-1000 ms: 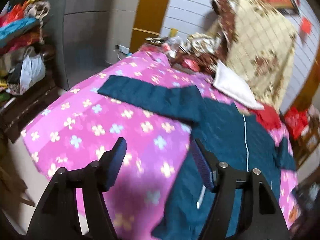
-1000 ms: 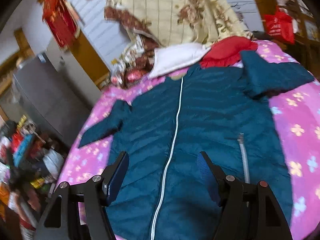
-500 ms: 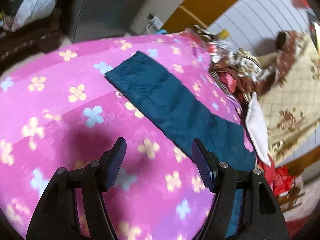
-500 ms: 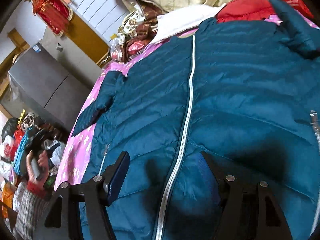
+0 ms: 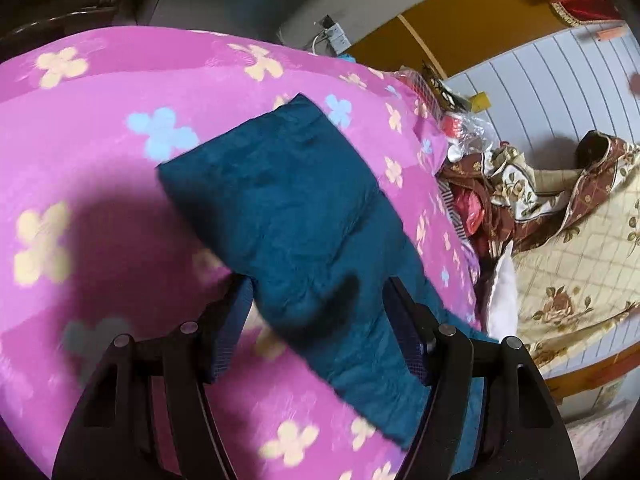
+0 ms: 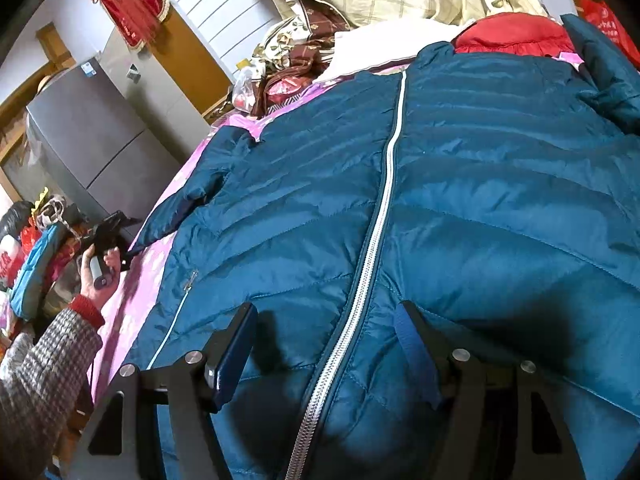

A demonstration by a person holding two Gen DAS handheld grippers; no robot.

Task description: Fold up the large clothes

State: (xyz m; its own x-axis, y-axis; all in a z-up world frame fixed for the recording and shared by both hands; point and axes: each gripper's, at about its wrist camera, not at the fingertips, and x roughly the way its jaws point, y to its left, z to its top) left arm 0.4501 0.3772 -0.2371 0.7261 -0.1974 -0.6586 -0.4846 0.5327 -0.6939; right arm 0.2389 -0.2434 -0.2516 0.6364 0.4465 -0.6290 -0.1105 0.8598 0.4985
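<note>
A dark teal puffer jacket point(image 6: 460, 184) lies flat, front up, on the pink flowered bedspread point(image 5: 100, 128), its white zipper point(image 6: 380, 216) running down the middle. Its left sleeve point(image 5: 288, 200) stretches out across the bedspread in the left wrist view. My left gripper point(image 5: 320, 304) is open, its jaws either side of the sleeve, close above it. My right gripper point(image 6: 328, 332) is open, low over the jacket's lower front, straddling the zipper. In the right wrist view the left gripper point(image 6: 106, 240) shows at the sleeve's end, held in a hand.
A cream and brown quilt point(image 5: 568, 240), a white pillow point(image 5: 502, 300) and a red garment point(image 6: 516, 34) are piled at the head of the bed. A grey fridge point(image 6: 96, 132) and bags of clothes point(image 6: 28, 264) stand left of the bed.
Both grippers have dropped closer to the jacket. The left one has moved along to the sleeve, which now lies between its jaws. The right one has moved down over the zipper.
</note>
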